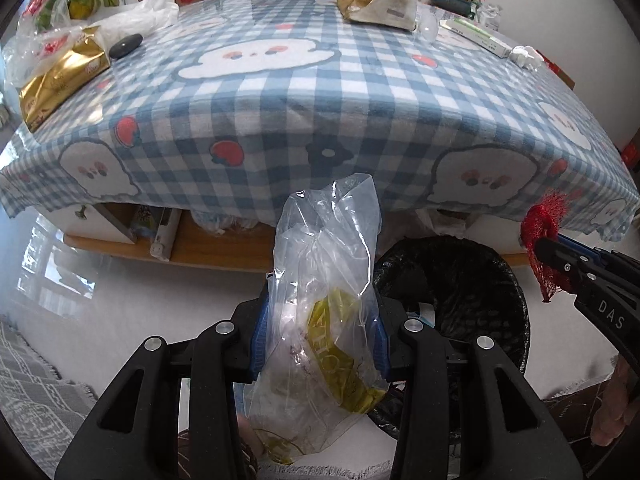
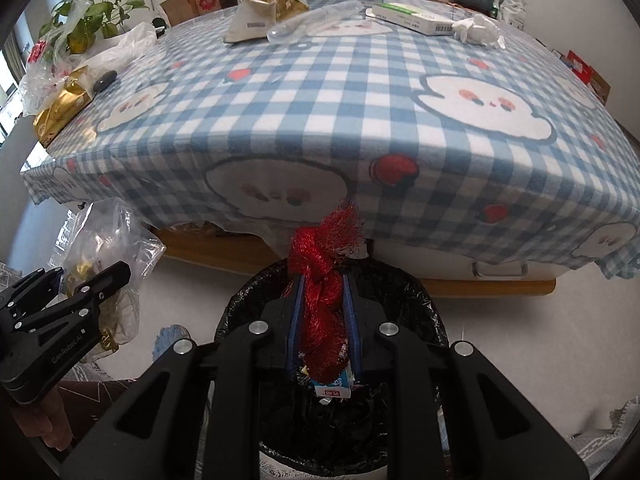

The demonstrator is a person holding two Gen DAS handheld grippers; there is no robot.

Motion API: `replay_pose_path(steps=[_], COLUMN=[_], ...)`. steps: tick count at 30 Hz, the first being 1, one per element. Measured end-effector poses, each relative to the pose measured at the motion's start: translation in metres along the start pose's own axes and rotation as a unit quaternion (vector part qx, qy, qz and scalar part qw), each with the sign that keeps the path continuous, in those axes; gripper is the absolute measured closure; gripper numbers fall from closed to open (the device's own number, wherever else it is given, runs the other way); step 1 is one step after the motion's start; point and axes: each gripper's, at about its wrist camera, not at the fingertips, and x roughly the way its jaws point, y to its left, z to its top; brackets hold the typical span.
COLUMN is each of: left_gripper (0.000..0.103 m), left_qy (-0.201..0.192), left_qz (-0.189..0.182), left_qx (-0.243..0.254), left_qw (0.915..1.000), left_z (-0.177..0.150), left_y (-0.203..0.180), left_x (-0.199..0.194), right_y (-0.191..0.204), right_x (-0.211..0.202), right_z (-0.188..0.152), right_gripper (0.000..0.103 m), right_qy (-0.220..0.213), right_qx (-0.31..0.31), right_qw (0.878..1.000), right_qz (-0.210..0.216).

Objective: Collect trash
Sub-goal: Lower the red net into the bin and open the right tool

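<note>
My left gripper [image 1: 320, 312] is shut on a clear plastic bag [image 1: 324, 280] with a yellow wrapper inside, held above the floor just left of the bin. The bag also shows in the right wrist view [image 2: 108, 248]. My right gripper [image 2: 323, 304] is shut on a red mesh net [image 2: 324, 280], directly over a black-lined trash bin [image 2: 424, 308]. The bin [image 1: 472, 280] stands on the floor in front of the table. A small blue-and-white carton [image 2: 334, 386] lies inside it. The net [image 1: 544, 236] also shows in the left wrist view.
The table with a blue checked cloth [image 2: 320, 100] holds gold wrappers [image 2: 60, 108], a gold-and-white bag [image 2: 264, 4], a clear bottle [image 2: 316, 20], a white-green box [image 2: 412, 16], crumpled white tissue [image 2: 478, 30], a black stone [image 2: 105, 80] and white plastic bags [image 2: 120, 48]. A grey rug [image 1: 36, 392] lies left.
</note>
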Motion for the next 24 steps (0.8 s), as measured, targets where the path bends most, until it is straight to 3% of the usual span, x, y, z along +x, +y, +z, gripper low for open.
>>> replay_pose_path(steps=[12,19,22,24], left_gripper=[0.063,0.063,0.063,0.063], left_qy=[0.029,0.033,0.034,0.035], left_qz=[0.005,0.008,0.008,0.008], left_qx=[-0.015,-0.014,-0.009,-0.006], left_qw=[0.9994,0.9993,0.9994,0.9993], left_z=[-0.021,-0.023,-0.023,-0.022], left_y=[0.008,0.005,0.002,-0.001], left_x=[0.039,0.042,0.041,0.041], right_y=[-0.007,-0.003,-0.001,-0.001], right_x=[0.051,0.061,0.057,0.055], right_z=[-0.031,-0.034,-0.034,-0.034], right_gripper=[0.085,0.085,0.079,0.069], right_qy=[0.058,0.062,0.051,0.05], right_qx=[0.02,0.002,0.0,0.0], right_qw=[0.998,0.998,0.999,0.999], right_qz=[-0.007,-0.016,-0.018,-0.017])
